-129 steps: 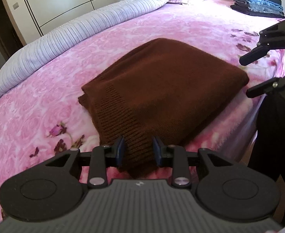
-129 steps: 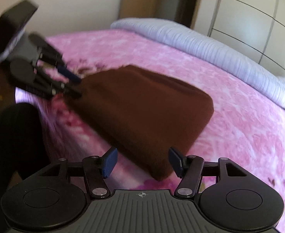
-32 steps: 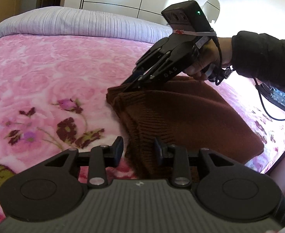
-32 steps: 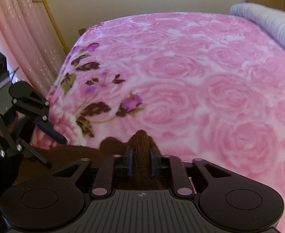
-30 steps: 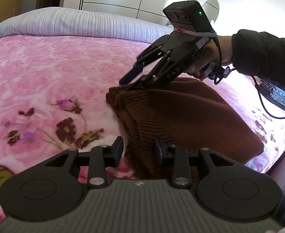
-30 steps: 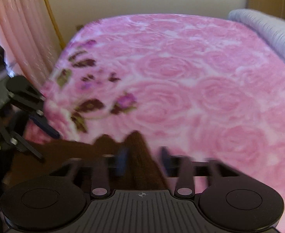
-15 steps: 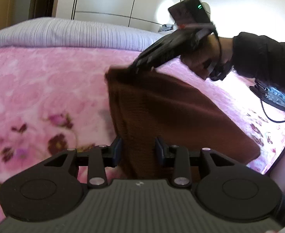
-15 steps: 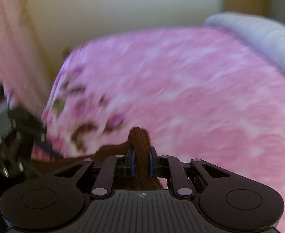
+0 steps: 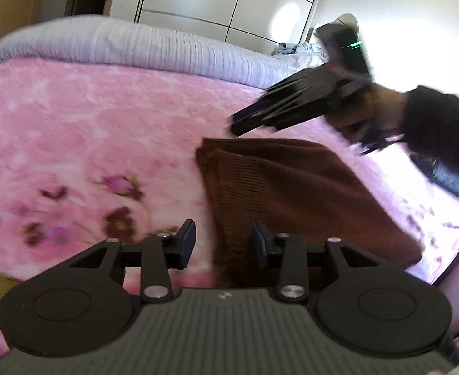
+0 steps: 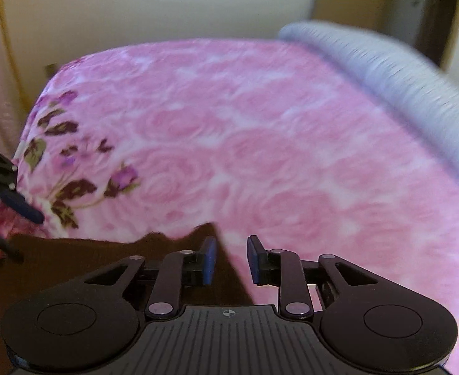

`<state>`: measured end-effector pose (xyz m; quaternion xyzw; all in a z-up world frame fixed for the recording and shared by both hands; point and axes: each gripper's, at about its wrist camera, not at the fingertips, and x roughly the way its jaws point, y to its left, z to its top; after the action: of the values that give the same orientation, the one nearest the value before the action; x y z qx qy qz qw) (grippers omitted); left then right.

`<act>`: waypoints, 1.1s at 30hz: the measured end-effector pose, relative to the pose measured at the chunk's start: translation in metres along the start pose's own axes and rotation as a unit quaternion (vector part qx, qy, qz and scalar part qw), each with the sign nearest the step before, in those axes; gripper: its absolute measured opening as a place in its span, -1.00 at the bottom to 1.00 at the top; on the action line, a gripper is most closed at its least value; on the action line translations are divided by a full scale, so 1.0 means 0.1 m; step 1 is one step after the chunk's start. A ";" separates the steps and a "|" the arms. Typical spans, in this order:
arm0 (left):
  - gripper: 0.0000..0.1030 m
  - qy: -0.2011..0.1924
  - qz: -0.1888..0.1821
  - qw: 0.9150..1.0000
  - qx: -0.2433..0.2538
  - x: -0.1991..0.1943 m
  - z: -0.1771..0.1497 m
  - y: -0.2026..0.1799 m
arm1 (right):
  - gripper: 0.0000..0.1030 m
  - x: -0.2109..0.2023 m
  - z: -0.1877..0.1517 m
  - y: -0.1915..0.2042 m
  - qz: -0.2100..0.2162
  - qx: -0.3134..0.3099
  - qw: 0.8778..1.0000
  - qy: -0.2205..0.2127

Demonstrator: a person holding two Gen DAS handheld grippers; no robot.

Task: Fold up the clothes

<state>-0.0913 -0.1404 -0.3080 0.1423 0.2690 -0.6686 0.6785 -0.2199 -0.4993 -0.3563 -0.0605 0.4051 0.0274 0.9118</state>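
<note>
A folded brown knit sweater lies on the pink rose-print bed cover. My left gripper is open, its fingers spread either side of the sweater's near ribbed edge, gripping nothing. My right gripper is open and empty just above the sweater's far corner; in the left wrist view it shows blurred, lifted clear above the sweater. The left gripper's fingers show at the left edge of the right wrist view.
A lilac ribbed bedspread roll runs along the far side of the bed, with white wardrobe doors behind. A heap of clothes lies at the bed's far end. A black cable and device lie at the right.
My right gripper has opened, let go of the sweater's corner and lifted away. The raised corner has dropped flat onto the bed. My left gripper stays open at the near edge.
</note>
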 end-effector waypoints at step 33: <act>-0.37 0.009 0.102 0.783 0.614 0.39 -0.44 -0.99 | -0.72 -0.66 -1.01 2.44 -0.162 -0.161 0.973 0.024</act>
<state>-0.1981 -0.1553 -0.3489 0.5612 -0.2084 -0.6178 0.5099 -0.3627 -0.2711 -0.3962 -0.2716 0.4020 -0.0570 0.8726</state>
